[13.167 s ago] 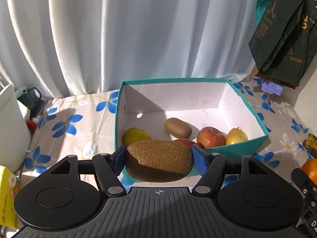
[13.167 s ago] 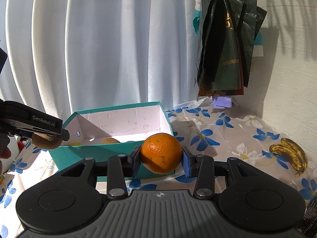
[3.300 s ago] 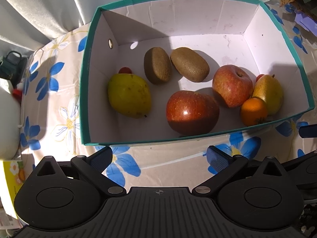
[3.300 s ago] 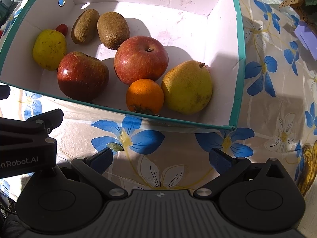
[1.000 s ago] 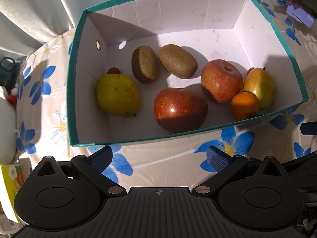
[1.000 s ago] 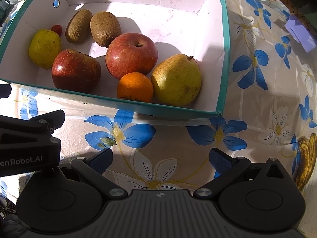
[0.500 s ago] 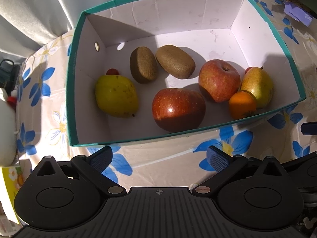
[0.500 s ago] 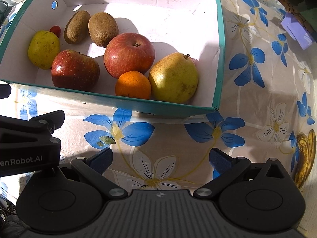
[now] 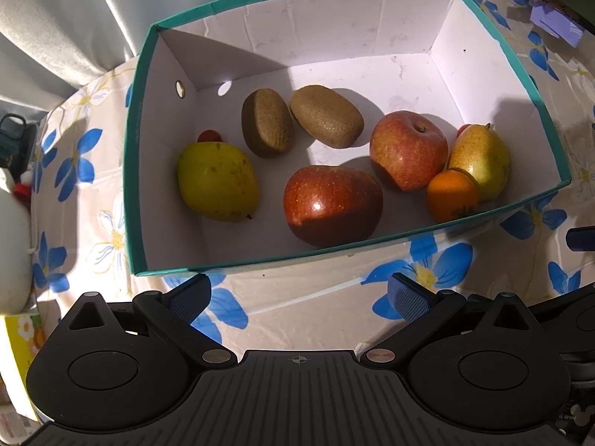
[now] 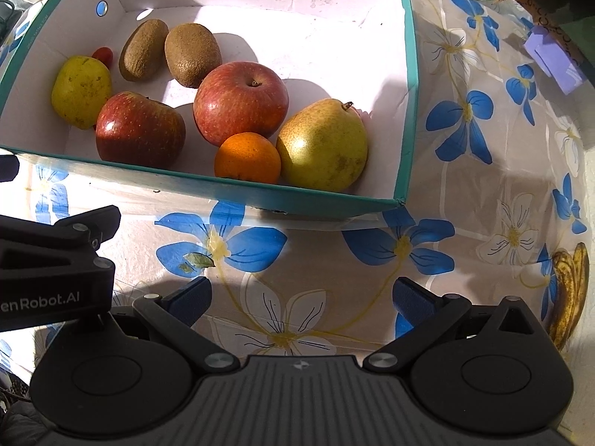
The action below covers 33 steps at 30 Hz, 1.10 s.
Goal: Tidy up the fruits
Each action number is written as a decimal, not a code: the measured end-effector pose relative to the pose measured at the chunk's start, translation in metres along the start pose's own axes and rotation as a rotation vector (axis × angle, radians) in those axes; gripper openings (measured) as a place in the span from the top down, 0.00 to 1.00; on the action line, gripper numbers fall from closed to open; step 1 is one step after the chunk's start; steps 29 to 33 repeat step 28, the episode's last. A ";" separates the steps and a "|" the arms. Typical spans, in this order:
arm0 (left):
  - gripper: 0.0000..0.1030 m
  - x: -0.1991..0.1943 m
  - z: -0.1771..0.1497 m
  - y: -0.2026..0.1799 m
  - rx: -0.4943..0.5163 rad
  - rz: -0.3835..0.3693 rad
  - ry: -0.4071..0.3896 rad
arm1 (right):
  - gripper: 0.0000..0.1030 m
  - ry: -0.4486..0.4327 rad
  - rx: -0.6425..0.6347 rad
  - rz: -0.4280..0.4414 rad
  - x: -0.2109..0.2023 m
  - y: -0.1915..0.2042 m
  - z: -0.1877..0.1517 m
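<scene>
Right wrist view: both tools gape empty before the fruit box (image 10: 407, 74), probably bananas (image 10: 567, 290) lying well right

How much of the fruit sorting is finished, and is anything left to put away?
Mostly done: the teal box holds two kiwis, two apples, two pears, an orange and a small red fruit. Nothing is in hand; the left gripper and right gripper are open and empty. Left: bananas on the tablecloth.

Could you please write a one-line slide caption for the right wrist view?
Open right hand-held gripper above the floral tablecloth, facing a teal box of fruit; bananas lie outside.
</scene>
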<state>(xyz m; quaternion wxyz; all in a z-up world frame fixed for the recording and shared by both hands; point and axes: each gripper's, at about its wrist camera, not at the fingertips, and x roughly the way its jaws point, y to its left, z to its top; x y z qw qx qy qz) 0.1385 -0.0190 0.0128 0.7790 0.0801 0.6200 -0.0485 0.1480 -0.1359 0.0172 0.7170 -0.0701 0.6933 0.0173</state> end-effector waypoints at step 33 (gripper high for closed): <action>0.00 0.001 -0.002 -0.001 0.008 0.003 0.005 | 0.00 -0.001 0.002 0.005 -0.001 0.001 -0.002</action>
